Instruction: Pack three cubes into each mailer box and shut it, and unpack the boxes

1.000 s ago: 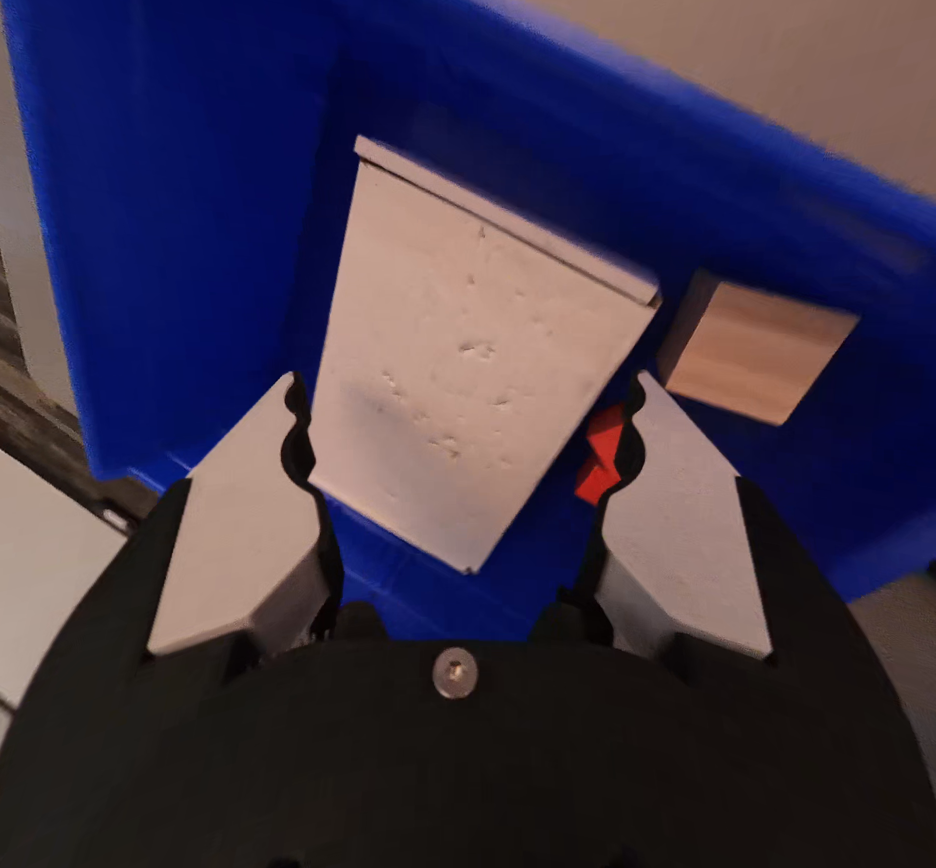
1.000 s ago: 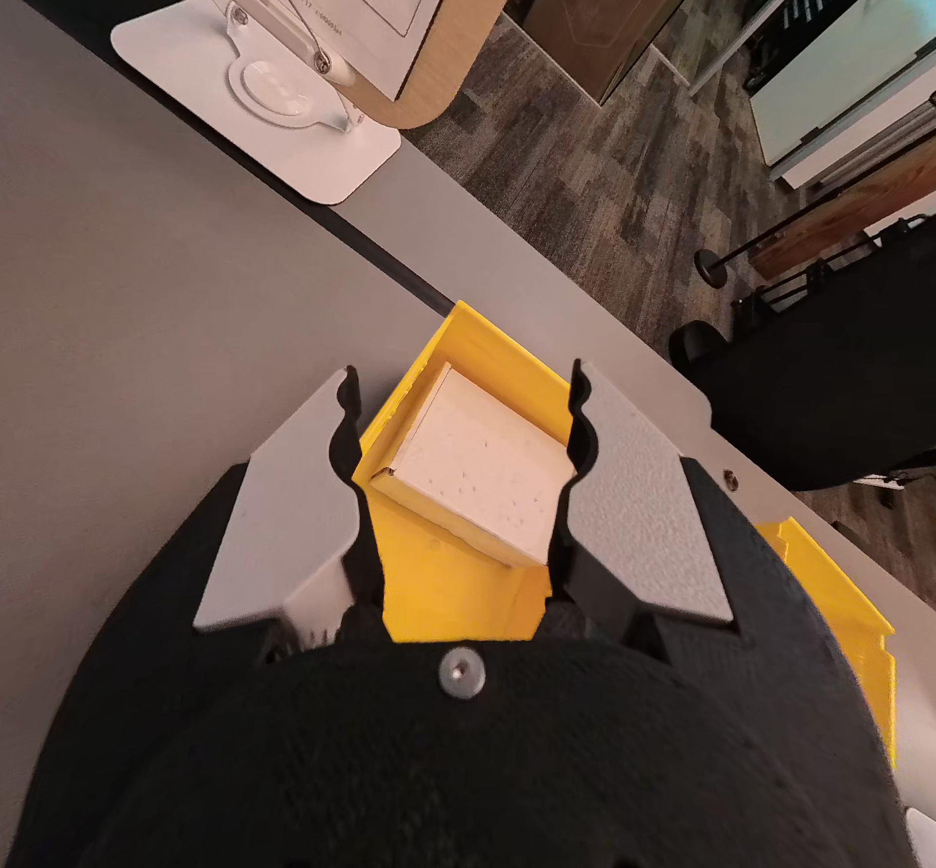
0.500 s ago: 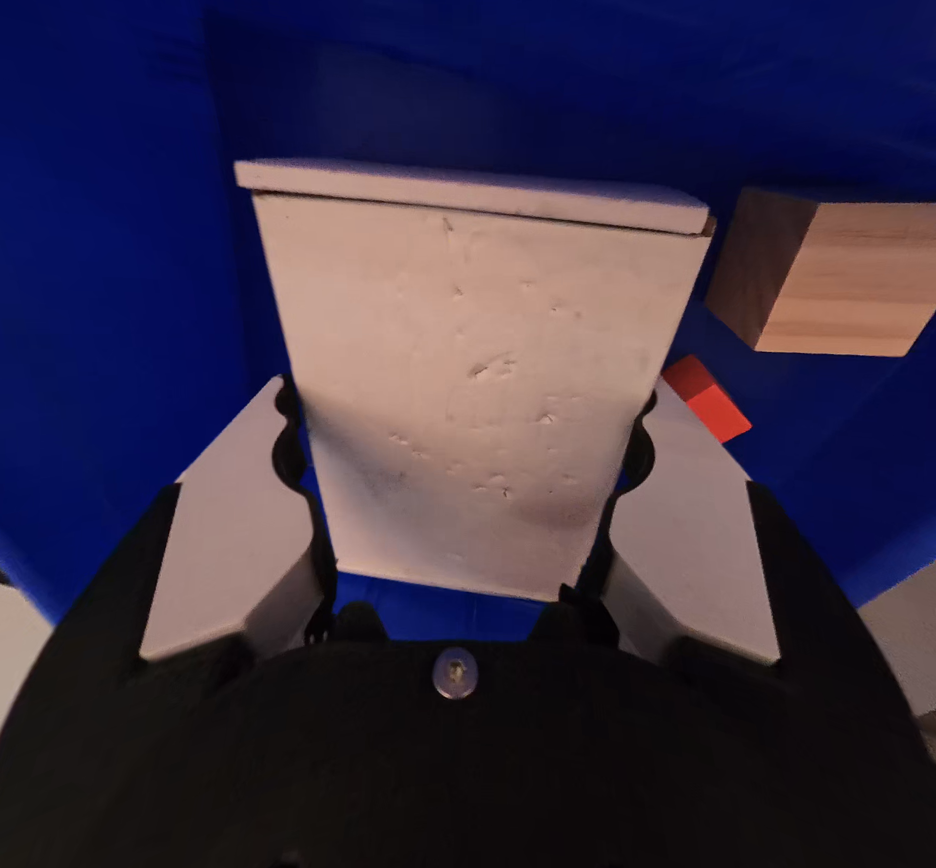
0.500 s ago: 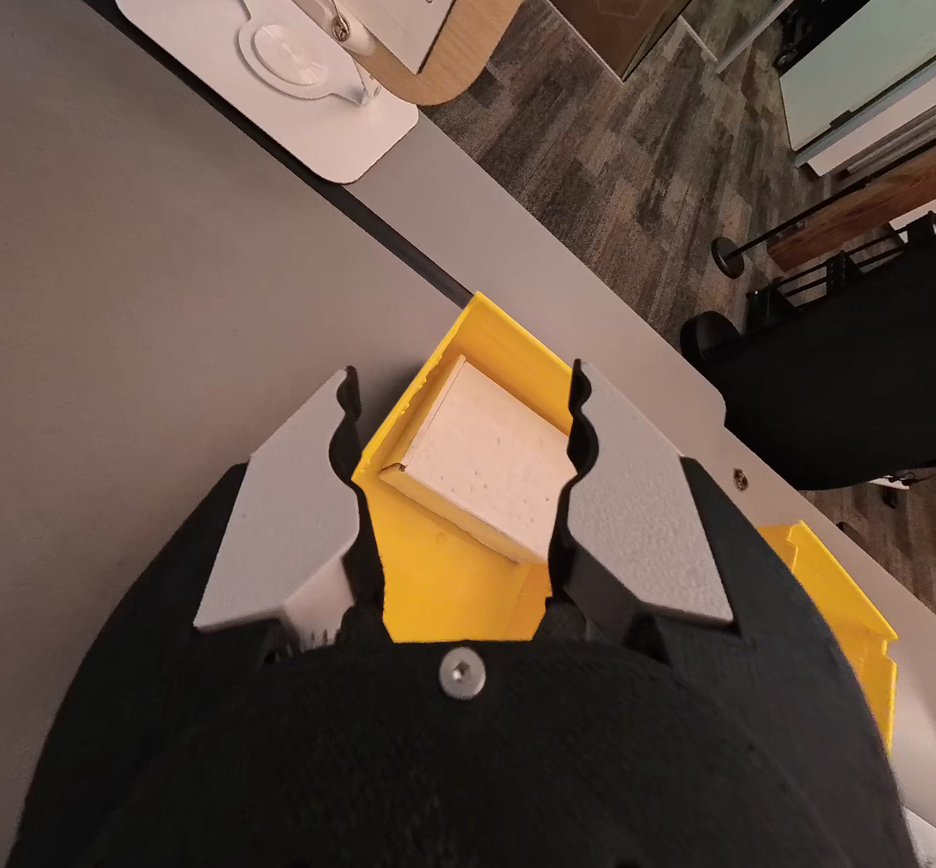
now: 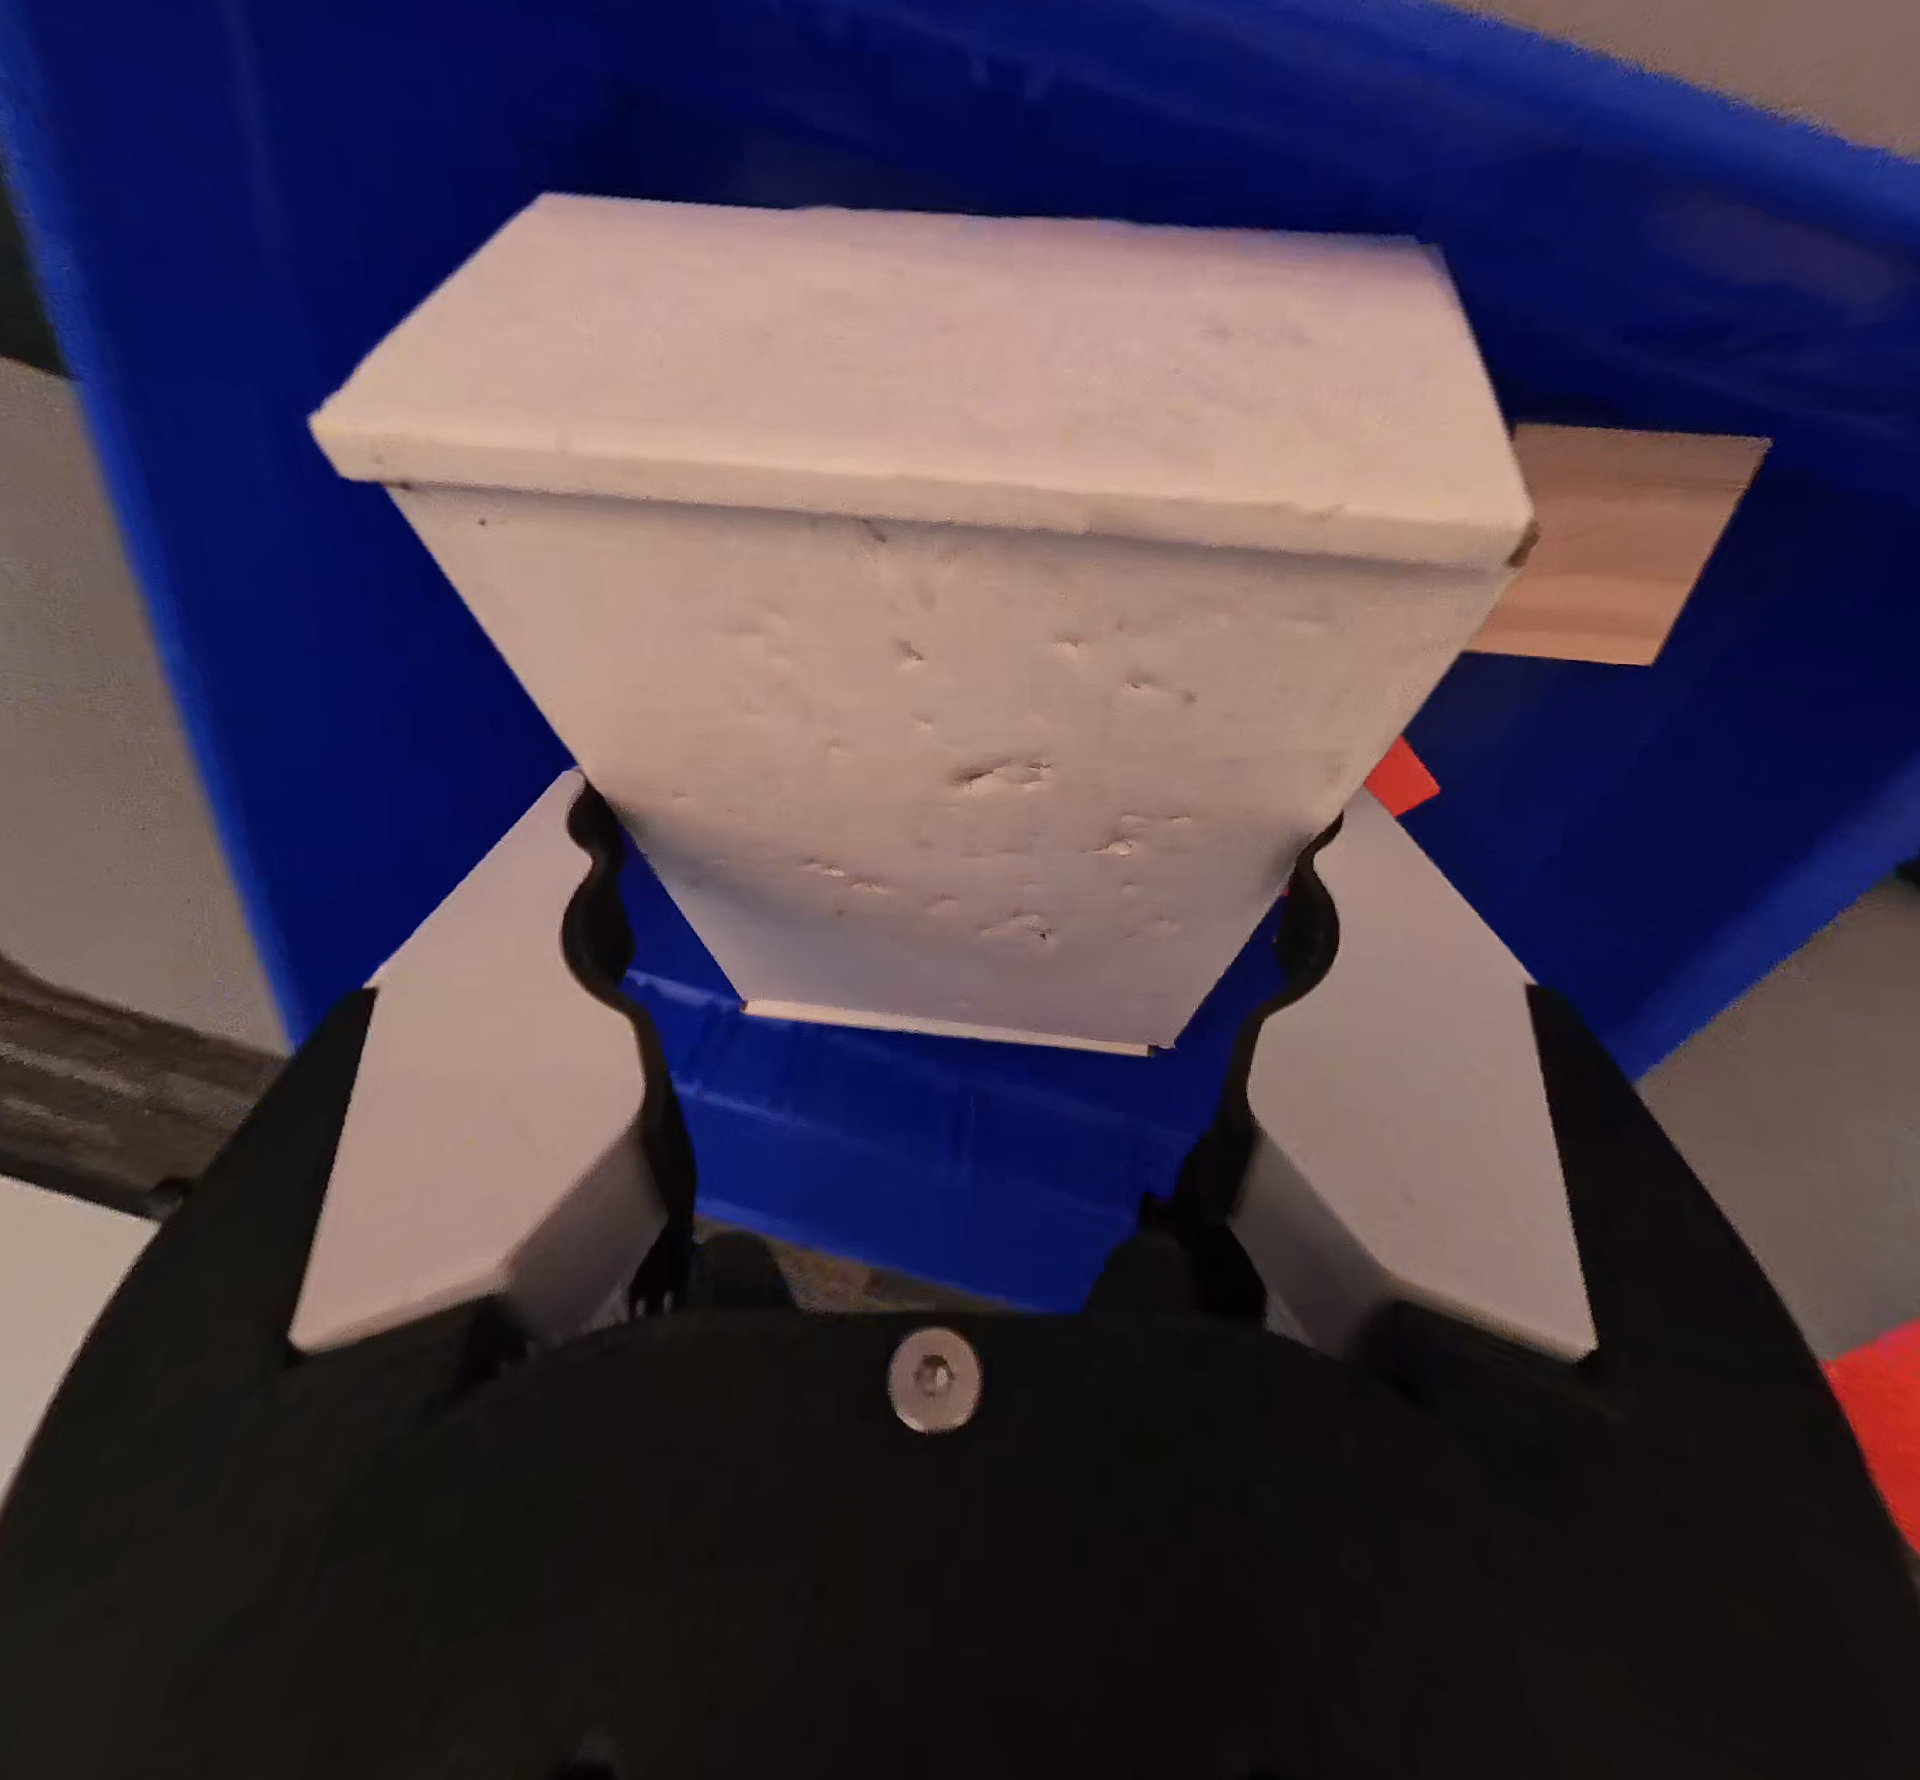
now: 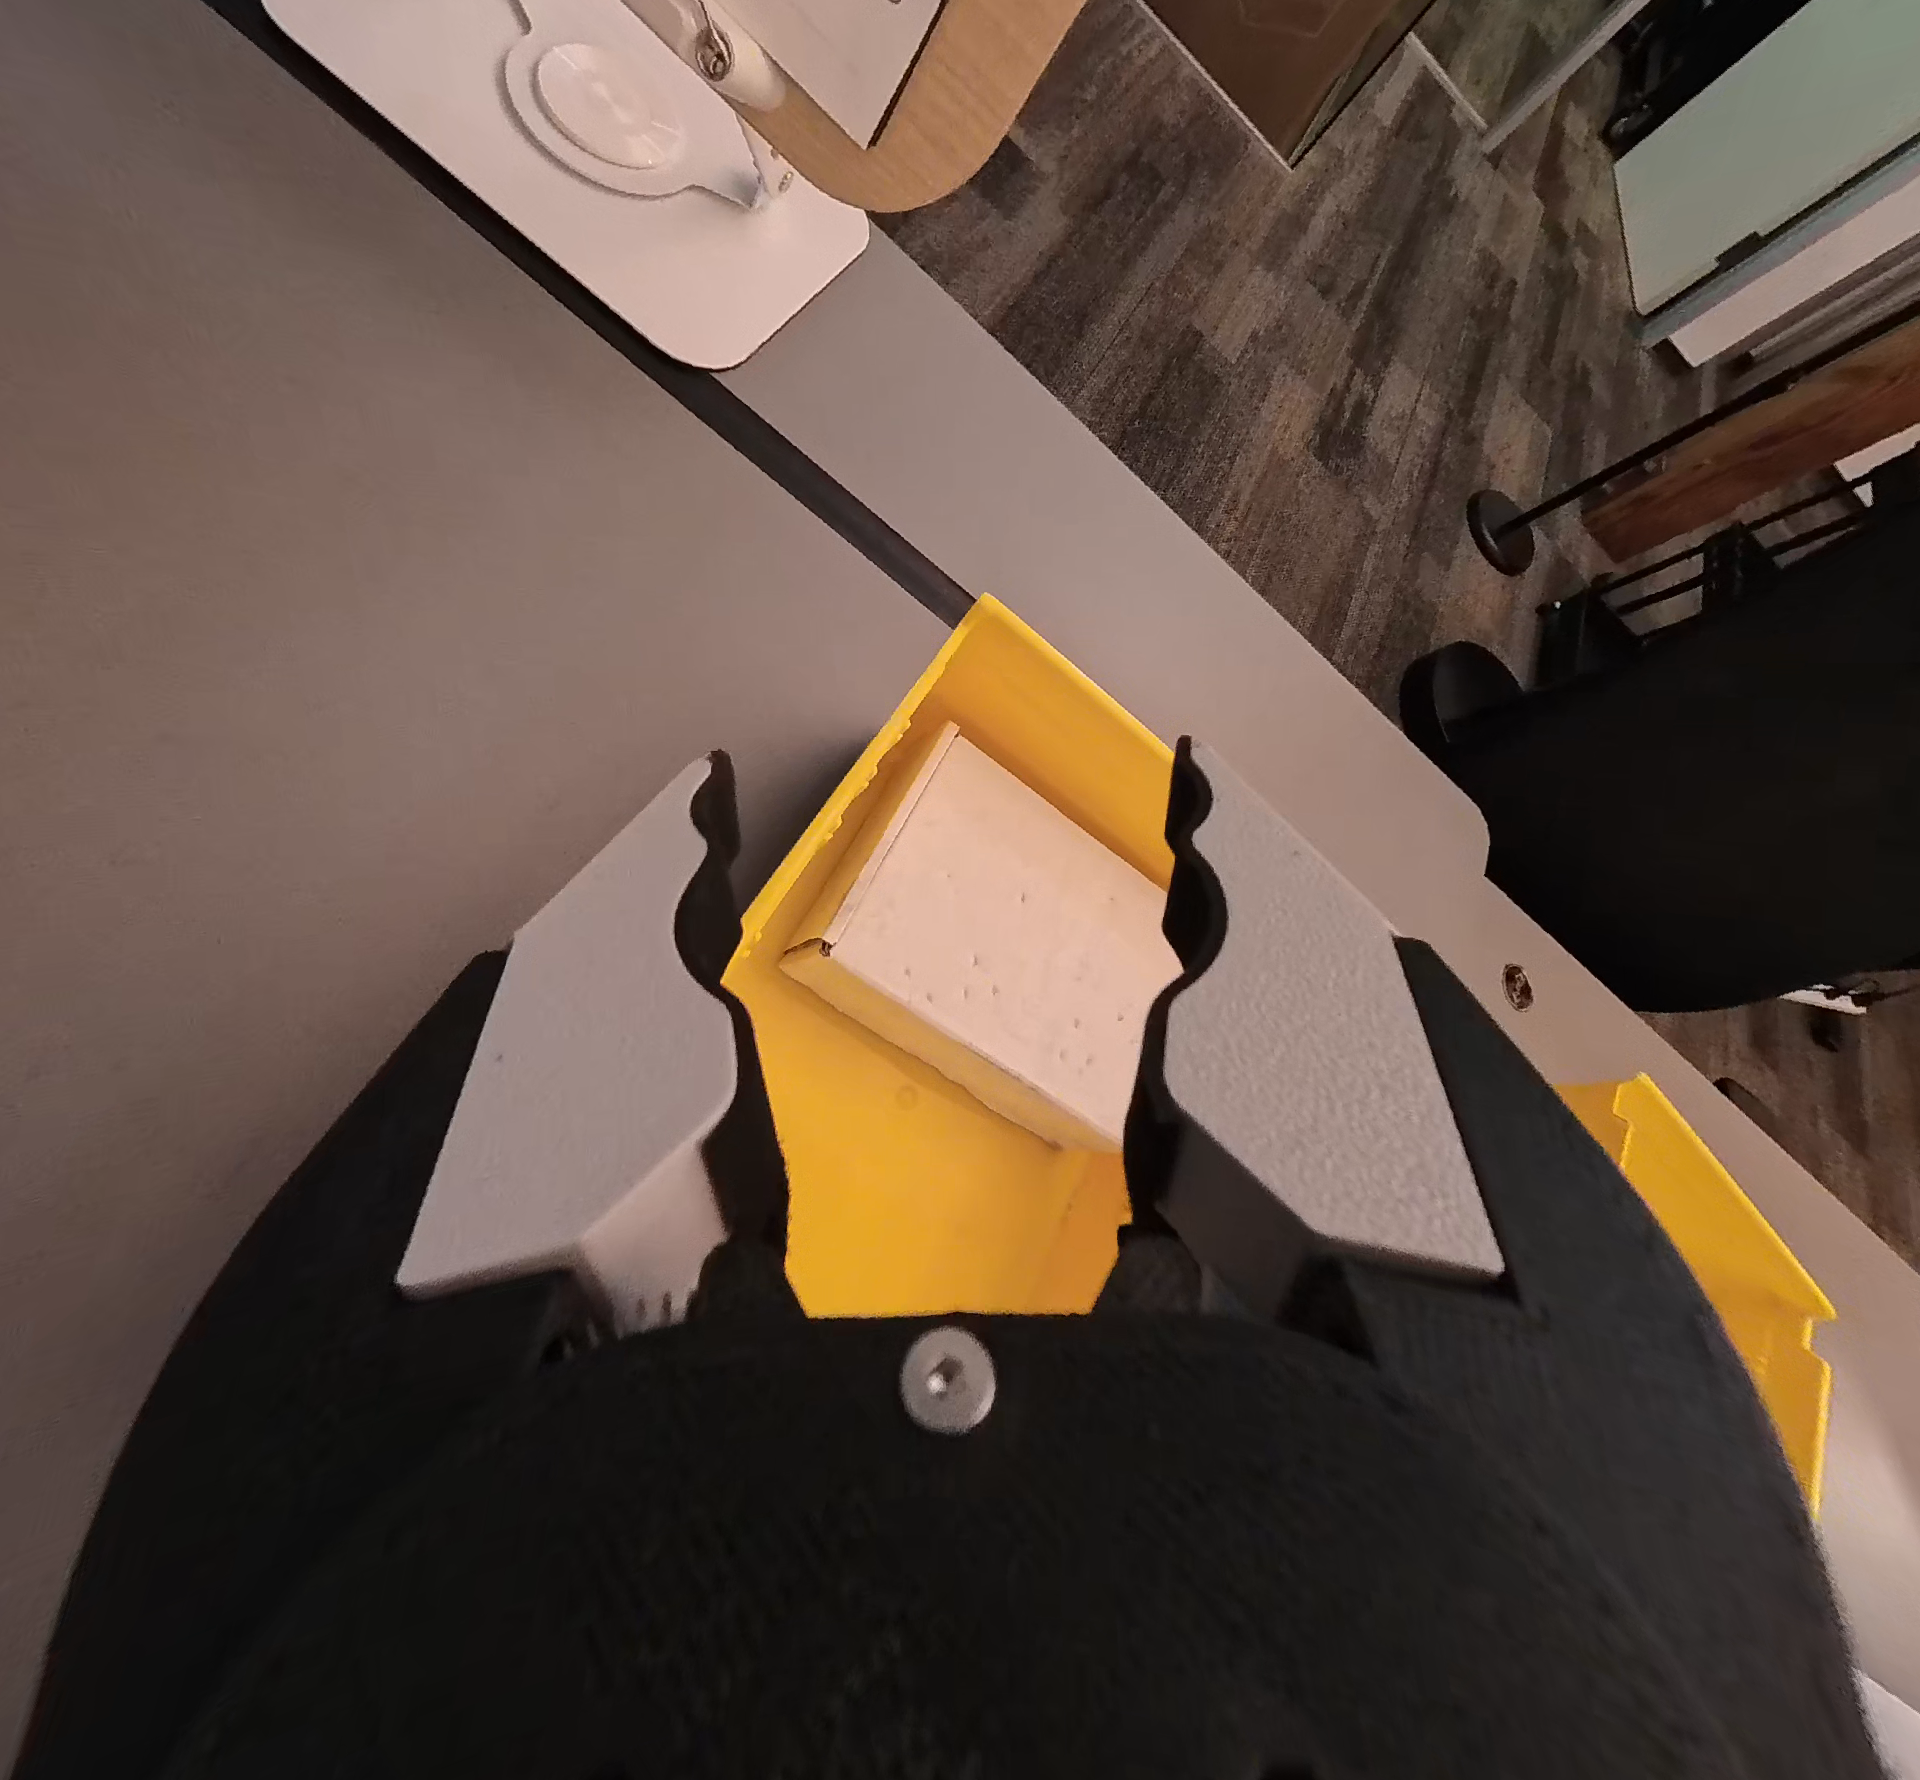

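My left gripper [image 5: 956, 826] is shut on a closed white mailer box [image 5: 935, 691], with a finger on each side of its lower part. It holds the box up over the blue bin [image 5: 416, 172]. A plain wooden cube [image 5: 1600, 567] and a red cube [image 5: 1403, 774] lie in the bin behind the box, both partly hidden. My right gripper [image 6: 951, 759] is open and empty above a yellow bin [image 6: 1039, 681]. A second closed white mailer box [image 6: 997, 941] lies tilted inside that bin, below the fingers.
Another yellow bin [image 6: 1704, 1231] sits to the right on the grey table [image 6: 312, 587]. A white stand base [image 6: 582, 172] with a sign stands at the far table edge. A black chair [image 6: 1714, 774] is beyond the edge. A red object [image 5: 1870, 1439] shows at the lower right.
My left gripper closed around the white mailer box and raised it; the blue bin now sits farther back. My right gripper stayed open and drifted only slightly over the yellow bin.
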